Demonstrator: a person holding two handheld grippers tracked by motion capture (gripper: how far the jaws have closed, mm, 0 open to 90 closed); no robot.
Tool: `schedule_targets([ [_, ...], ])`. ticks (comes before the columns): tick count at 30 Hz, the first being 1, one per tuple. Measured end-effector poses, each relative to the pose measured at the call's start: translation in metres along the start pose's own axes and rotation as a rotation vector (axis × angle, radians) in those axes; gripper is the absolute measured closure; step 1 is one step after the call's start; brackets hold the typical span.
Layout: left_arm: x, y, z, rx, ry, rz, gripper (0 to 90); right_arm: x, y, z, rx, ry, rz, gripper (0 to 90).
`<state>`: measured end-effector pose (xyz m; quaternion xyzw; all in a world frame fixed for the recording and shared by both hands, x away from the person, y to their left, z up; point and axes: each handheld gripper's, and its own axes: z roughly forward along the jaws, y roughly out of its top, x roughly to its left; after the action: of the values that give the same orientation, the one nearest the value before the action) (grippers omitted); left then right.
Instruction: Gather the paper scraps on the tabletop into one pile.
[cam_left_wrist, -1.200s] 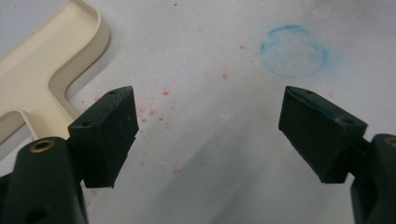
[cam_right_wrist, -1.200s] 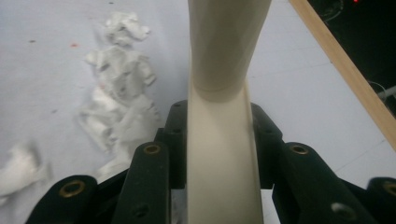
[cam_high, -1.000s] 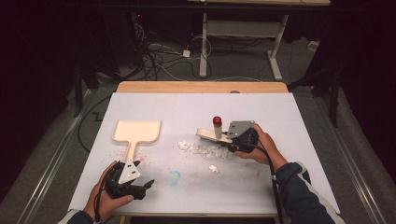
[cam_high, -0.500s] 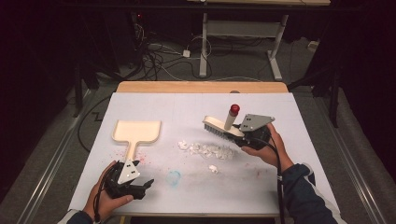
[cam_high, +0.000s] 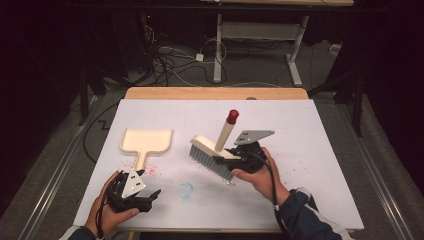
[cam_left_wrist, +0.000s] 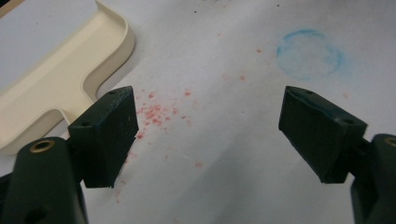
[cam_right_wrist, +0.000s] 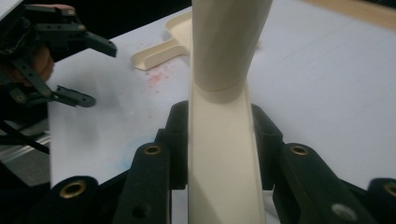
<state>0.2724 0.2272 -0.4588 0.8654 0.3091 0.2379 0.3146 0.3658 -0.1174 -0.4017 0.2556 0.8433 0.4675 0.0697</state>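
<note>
A cream hand brush (cam_high: 212, 152) with grey bristles and a red-tipped handle (cam_high: 232, 116) hangs tilted just above the white table sheet (cam_high: 310, 145), my right gripper (cam_high: 227, 157) shut on its back. In the right gripper view the brush (cam_right_wrist: 224, 93) stands clamped between the jaws of the right gripper (cam_right_wrist: 219, 135). A cream dustpan (cam_high: 147, 141) lies flat at the left, its handle toward me. My left gripper (cam_high: 145, 196) rests open near the front left edge, with nothing between its pads. In the left gripper view the left gripper (cam_left_wrist: 210, 135) is beside the dustpan handle (cam_left_wrist: 56, 84).
Red crumbs (cam_high: 152, 169) lie scattered by the dustpan handle, and a faint blue ring mark (cam_high: 186, 190) sits on the sheet near the front. A small white bit (cam_high: 230, 182) lies under the right hand. Cables and a desk frame (cam_high: 220, 45) stand beyond the table.
My right gripper has carried the brush left and toward me, over the white bits on the sheet. The left gripper has stayed where it was.
</note>
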Motion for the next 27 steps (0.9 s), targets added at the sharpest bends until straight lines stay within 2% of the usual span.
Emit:
schedule_targets([
  [4, 0.0, 0.0, 0.001, -0.005, -0.001, 0.008, 19.0, 0.02, -0.005, 0.028, 0.021, 0.017, 0.048, 67.7],
  [5, 0.0, 0.0, 0.001, 0.001, -0.008, -0.001, 19.0, 0.022, -0.007, 0.034, 0.024, 0.009, 0.054, 67.7],
  [9, 0.0, -0.001, 0.001, -0.003, -0.014, -0.003, 19.0, 0.023, -0.01, 0.053, 0.013, -0.02, 0.128, 67.7],
  [10, -0.001, -0.001, 0.001, -0.002, -0.015, -0.003, 19.0, 0.022, -0.012, 0.059, 0.006, -0.04, 0.147, 67.7],
  [12, -0.001, -0.001, 0.001, -0.002, -0.018, -0.001, 19.0, 0.019, -0.013, 0.064, 0.004, -0.099, 0.144, 67.7],
  [15, -0.001, -0.001, 0.001, 0.0, -0.023, 0.003, 19.0, 0.011, -0.015, 0.064, 0.003, -0.147, 0.182, 67.6],
  [19, -0.002, -0.001, 0.002, -0.001, -0.028, 0.001, 19.0, 0.001, -0.023, 0.058, 0.005, -0.175, 0.24, 67.5],
  [22, -0.003, 0.0, 0.002, 0.004, -0.031, 0.008, 19.0, -0.006, -0.028, 0.048, 0.003, -0.2, 0.282, 67.4],
  [27, -0.004, 0.0, 0.002, 0.0, -0.031, 0.002, 19.0, -0.014, -0.037, 0.026, -0.011, -0.243, 0.322, 67.5],
])
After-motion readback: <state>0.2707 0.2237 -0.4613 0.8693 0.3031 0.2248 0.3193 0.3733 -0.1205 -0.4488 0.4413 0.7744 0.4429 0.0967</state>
